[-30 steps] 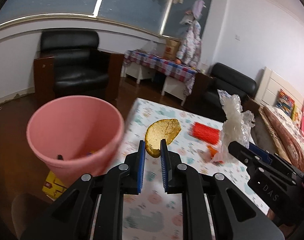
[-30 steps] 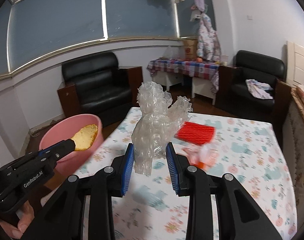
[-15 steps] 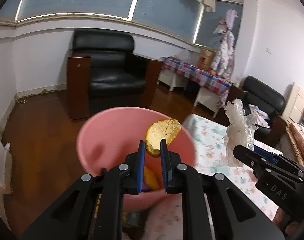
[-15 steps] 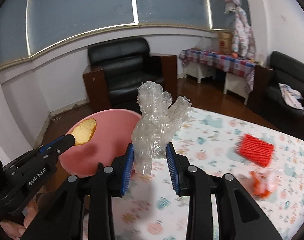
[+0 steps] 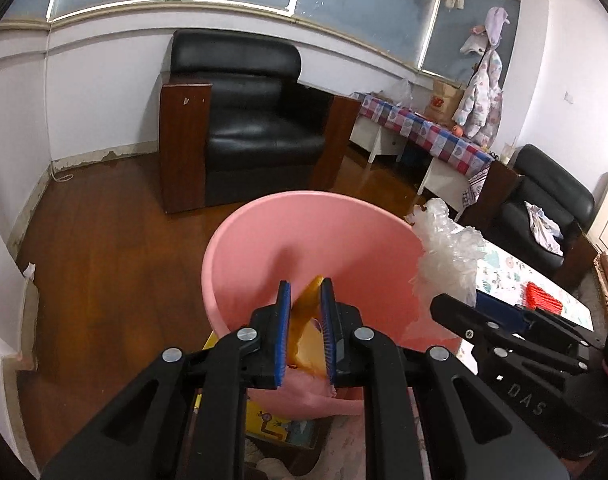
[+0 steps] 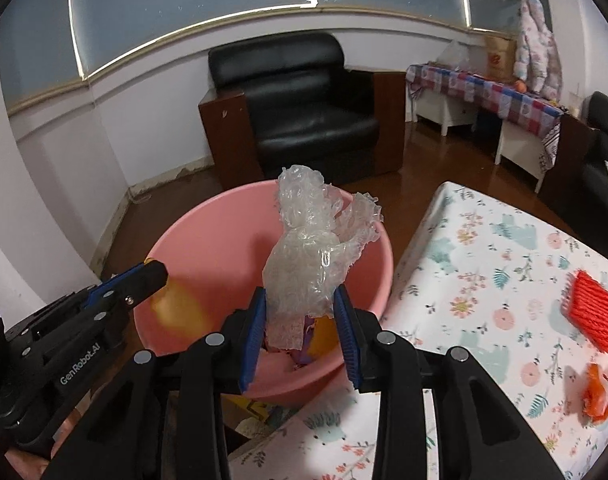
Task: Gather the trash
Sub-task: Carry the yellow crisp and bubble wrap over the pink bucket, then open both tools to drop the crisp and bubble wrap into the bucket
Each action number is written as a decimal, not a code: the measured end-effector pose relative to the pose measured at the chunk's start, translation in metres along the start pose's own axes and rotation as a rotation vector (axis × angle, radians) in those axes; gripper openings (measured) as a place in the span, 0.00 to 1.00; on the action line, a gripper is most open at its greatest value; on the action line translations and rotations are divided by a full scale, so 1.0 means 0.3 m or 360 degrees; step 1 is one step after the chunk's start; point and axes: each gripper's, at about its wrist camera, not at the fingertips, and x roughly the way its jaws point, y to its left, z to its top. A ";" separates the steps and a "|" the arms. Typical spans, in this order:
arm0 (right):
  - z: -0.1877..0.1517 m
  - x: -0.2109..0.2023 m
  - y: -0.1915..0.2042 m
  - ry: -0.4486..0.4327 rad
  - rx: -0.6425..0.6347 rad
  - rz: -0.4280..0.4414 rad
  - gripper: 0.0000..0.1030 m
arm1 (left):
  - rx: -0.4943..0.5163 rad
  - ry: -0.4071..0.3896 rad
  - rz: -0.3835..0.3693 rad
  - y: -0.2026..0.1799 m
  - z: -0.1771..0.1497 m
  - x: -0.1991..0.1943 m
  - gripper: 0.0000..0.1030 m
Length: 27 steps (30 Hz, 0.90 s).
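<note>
1. The left gripper (image 5: 305, 294) is hanging over the smooth pink bucket (image 5: 264, 240), its jaws slightly parted around a yellow crust (image 5: 310, 298); whether they are pinching it is unclear.
2. The right gripper (image 6: 301, 302) is clamping crinkled clear plastic wrap (image 6: 312, 256), standing upright above the bucket.
3. A ribbed red piece (image 6: 594, 314) and an orange scrap (image 6: 596, 394) are lying on the floral tablecloth (image 6: 484, 280); a black armchair (image 5: 260, 120) is standing behind.

Black left claw (image 5: 306, 294) with blue ribbed pads, silver screws; right claw (image 6: 302, 300) alike; white "GenRobot.AI", "DAS" lettering.
</note>
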 end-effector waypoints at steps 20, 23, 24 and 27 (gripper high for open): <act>-0.007 -0.016 -0.035 -0.0015 0.0018 0.0045 0.44 | 0.0059 0.0042 0.0038 -0.020 0.016 0.028 0.27; -0.018 -0.052 -0.048 -0.0028 0.0032 0.0046 0.43 | 0.0076 0.0026 0.0025 -0.033 0.016 0.009 0.29; -0.025 -0.064 -0.053 -0.0035 0.0039 0.0045 0.44 | 0.0082 0.0023 0.0020 -0.038 0.016 0.003 0.29; -0.045 -0.103 -0.067 -0.0049 0.0057 0.0043 0.44 | 0.0102 0.0015 0.0008 -0.058 0.017 -0.017 0.29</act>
